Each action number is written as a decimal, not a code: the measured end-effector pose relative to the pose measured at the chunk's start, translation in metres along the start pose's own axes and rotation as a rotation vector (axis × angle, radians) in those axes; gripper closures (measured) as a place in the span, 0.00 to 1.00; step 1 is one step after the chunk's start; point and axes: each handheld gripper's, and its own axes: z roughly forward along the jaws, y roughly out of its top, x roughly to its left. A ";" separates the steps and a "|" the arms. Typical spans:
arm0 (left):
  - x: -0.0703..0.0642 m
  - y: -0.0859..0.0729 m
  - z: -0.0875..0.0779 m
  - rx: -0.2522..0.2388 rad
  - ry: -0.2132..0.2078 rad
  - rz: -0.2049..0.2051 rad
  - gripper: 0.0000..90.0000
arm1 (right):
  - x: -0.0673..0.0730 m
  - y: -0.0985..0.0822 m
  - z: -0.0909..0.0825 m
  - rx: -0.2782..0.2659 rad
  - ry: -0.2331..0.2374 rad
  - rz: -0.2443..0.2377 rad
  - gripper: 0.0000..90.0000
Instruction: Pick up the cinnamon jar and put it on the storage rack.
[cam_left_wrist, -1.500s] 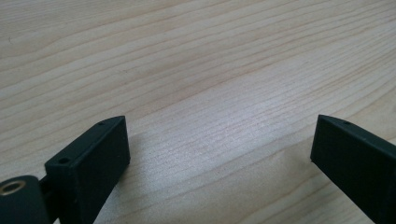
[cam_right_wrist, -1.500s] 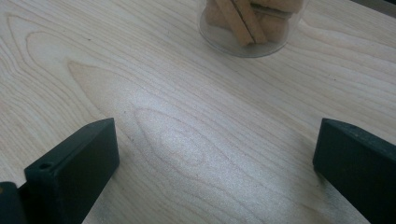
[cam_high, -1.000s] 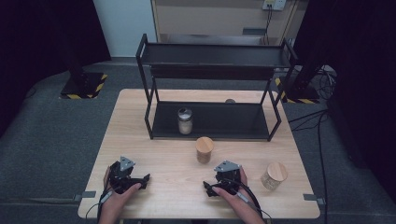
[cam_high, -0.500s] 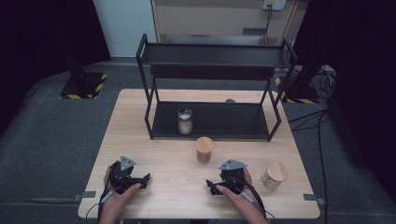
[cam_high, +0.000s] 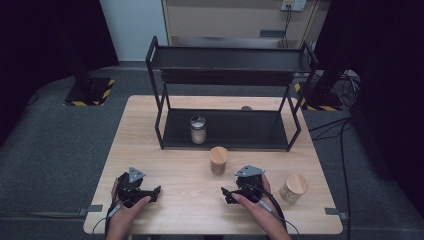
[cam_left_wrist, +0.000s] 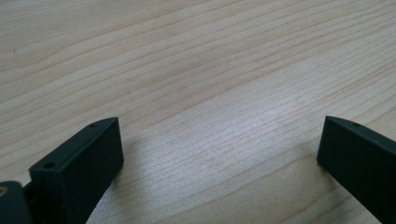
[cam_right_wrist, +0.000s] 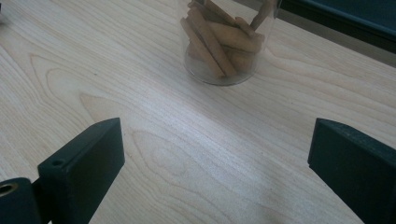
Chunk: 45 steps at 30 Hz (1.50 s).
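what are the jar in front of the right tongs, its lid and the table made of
The jar looks like clear glass, possibly plastic: brown sticks show through its wall, and its base is see-through. Its lid looks like pale unfinished wood or bamboo, a flat matte tan disc. The table looks like light wood or a wood-look laminate, with long grain lines and a soft satin sheen.
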 end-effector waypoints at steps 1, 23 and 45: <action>0.000 0.000 0.000 0.000 0.000 0.000 0.00 | 0.000 0.001 0.000 0.001 0.001 -0.001 0.04; 0.000 0.000 0.000 0.000 0.000 0.000 0.00 | -0.002 0.023 0.015 -0.016 -0.017 0.017 0.05; 0.000 0.000 0.000 0.000 0.000 0.000 0.00 | -0.003 0.040 0.038 -0.048 -0.018 0.031 0.05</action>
